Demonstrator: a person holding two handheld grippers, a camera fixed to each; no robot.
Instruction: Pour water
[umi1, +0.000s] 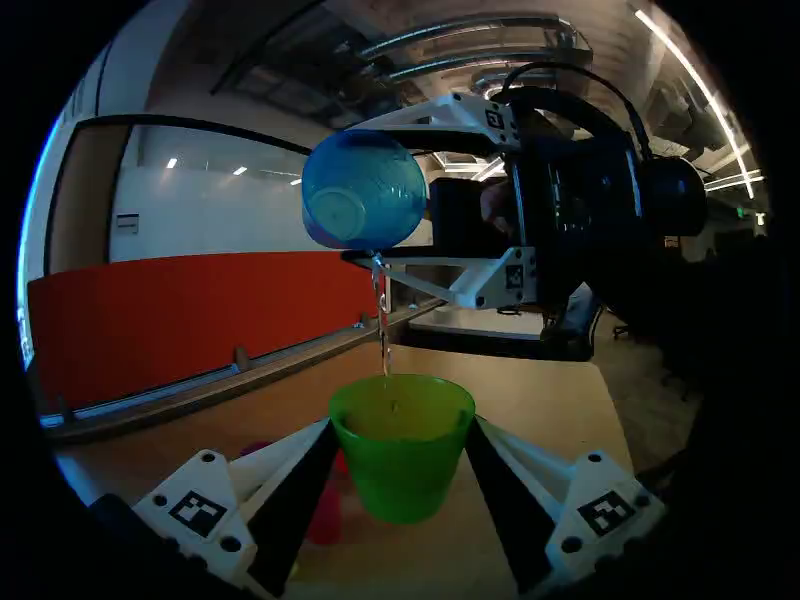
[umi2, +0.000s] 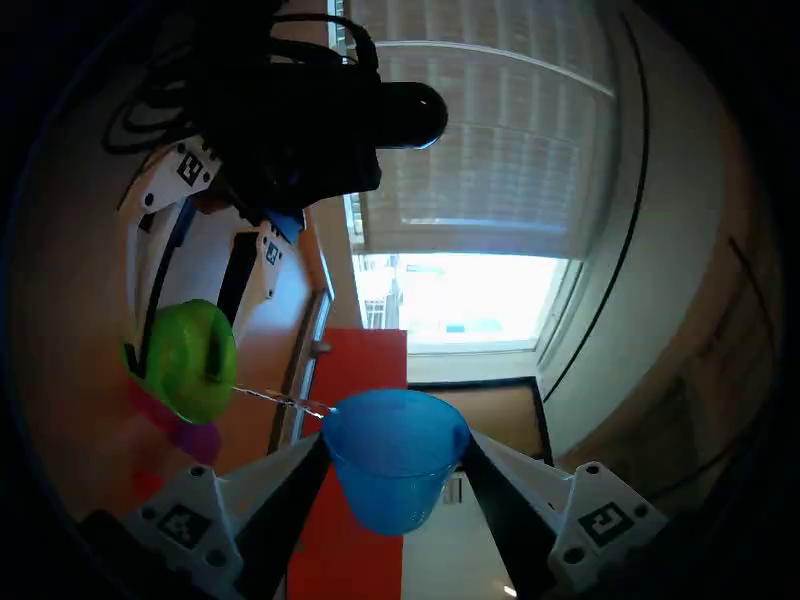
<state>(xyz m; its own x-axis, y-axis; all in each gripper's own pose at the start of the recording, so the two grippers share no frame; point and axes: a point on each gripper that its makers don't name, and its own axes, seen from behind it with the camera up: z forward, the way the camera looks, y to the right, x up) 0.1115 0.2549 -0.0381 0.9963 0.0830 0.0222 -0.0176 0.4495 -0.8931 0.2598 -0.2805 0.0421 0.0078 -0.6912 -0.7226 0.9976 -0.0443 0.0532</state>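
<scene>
left gripper view, from the left: red panel (umi1: 180, 310) standing behind the counter (umi1: 540, 400). low down, a red cup (umi1: 325, 515), partly hidden behind one finger of the left claw (umi1: 400, 445). at centre, gripped from both sides by that claw: green cup (umi1: 402, 470), upright, mouth open upward. cannot tell whether resting on the counter or lifted just off it. dropping into its mouth: thin water stream (umi1: 381, 320). directly above, tipped over with water leaving its lower edge: blue cup (umi1: 385, 195), pinched between both fingers of the right claw (umi1: 347, 193), whose dark body sits farther right.

right gripper view, from the left: green cup at the left, mouth turned toward centre, between the left claw's white fingers. then the water thread, running across from the blue cup's rim. at centre, blue cup squeezed on both sides by the right claw. beyond it, right of centre: bright window (umi2: 460, 300) under blinds (umi2: 480, 150).
</scene>
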